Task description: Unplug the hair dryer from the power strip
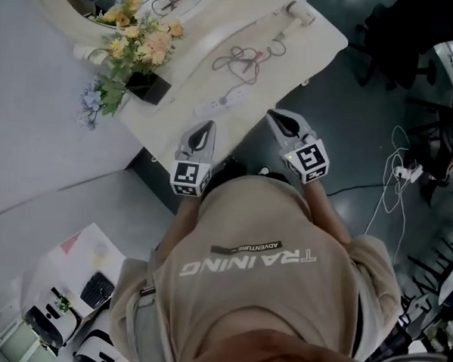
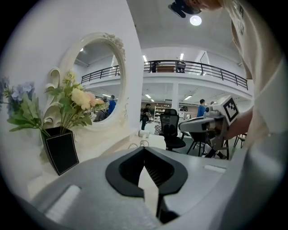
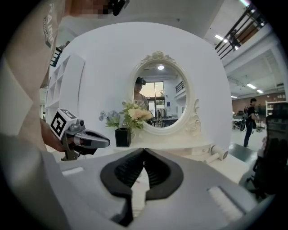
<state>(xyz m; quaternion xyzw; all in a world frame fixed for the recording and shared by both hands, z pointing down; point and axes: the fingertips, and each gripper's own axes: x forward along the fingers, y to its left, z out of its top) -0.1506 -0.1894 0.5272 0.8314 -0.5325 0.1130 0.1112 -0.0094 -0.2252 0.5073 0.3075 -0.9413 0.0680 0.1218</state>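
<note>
While nothing is gripped, left gripper (image 1: 207,128) and right gripper (image 1: 275,116) fingers are seen closed | power strip (image 1: 224,101) at 12 o'clock

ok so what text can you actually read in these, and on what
"TRAINING": white print on the person's sweatshirt, upside down in the head view.
"ADVENTURE": black patch beside it; rest too small.
Marker cubes: square patterns, no words.
Papers at lower left: unreadable.

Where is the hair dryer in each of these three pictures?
Head view: hair dryer at the table's far end, upper right.
Left gripper view: small, mid-picture, far along the table.
Right gripper view: right of centre, at the table's edge.
Shared landmark: the black flower vase.
</note>
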